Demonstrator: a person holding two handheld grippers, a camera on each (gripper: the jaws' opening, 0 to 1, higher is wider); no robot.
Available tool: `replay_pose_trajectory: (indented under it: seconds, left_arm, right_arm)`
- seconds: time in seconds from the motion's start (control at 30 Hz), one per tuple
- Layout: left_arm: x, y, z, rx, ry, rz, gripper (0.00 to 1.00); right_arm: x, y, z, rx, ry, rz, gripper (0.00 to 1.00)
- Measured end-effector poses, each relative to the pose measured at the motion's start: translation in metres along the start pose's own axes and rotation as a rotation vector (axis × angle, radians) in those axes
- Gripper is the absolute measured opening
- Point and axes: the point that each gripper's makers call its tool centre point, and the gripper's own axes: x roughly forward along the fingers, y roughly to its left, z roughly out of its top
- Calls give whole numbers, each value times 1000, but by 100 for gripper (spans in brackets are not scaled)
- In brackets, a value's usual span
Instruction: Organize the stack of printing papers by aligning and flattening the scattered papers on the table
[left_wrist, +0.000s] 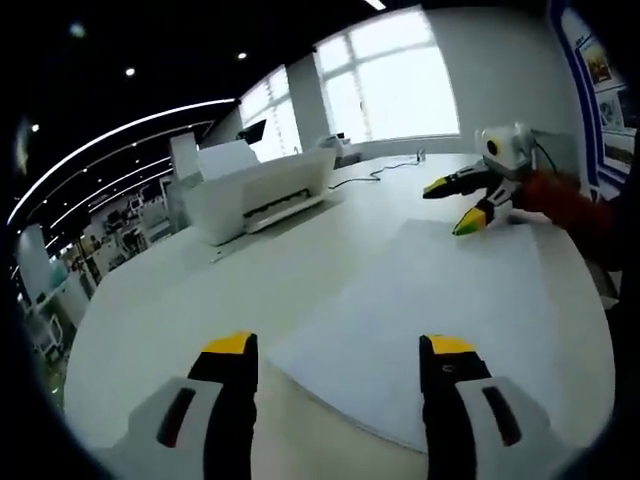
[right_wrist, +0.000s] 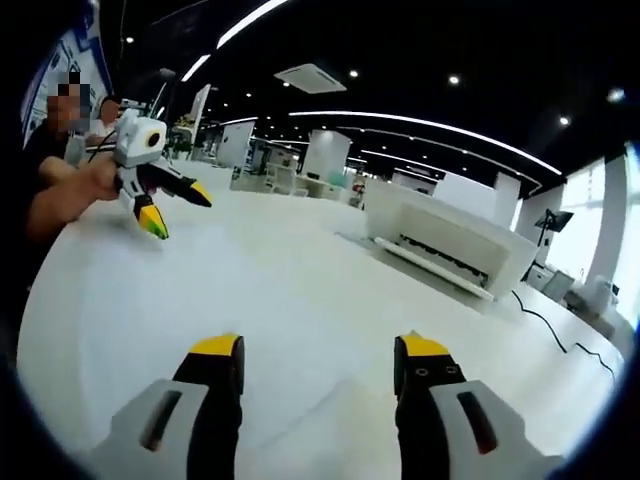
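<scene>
Left gripper (left_wrist: 340, 352): jaws apart, empty, over the near edge of the paper (left_wrist: 440, 310), which lies flat on the white table (left_wrist: 180, 310). Right gripper (right_wrist: 318, 352): jaws apart, empty, above the table. Beyond: white printer (left_wrist: 262, 185), cable (left_wrist: 375, 172), bright windows (left_wrist: 400, 80). The right gripper view shows ceiling light strips (right_wrist: 430, 125).

Each claw has two dark jaws tipped in yellow, set in pale grey housings with dark oval slots. The right claw (left_wrist: 462, 203) is held from a red sleeve (left_wrist: 575, 205); the left claw (right_wrist: 172, 208) has a white body.
</scene>
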Motion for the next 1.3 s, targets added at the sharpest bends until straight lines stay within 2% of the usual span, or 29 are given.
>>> replay_pose_trajectory:
  seconds: [0.13,0.27,0.47,1.3]
  left_arm:
    - [-2,-7,-4,-38,10,-38,67]
    - [-7,-11,-7,-47,20,-48,68]
    - [-24,-19,-6,-77,1,-56,68]
    - [-118,-40,-4,-93,-43,17,66]
  right_arm:
    - [-9,3,-4,31,2,15,56]
    - [-21,7,-2,51,-6,25,56]
    - [-40,18,1,82,-12,63,56]
    - [-132,44,10,114,-71,49,55]
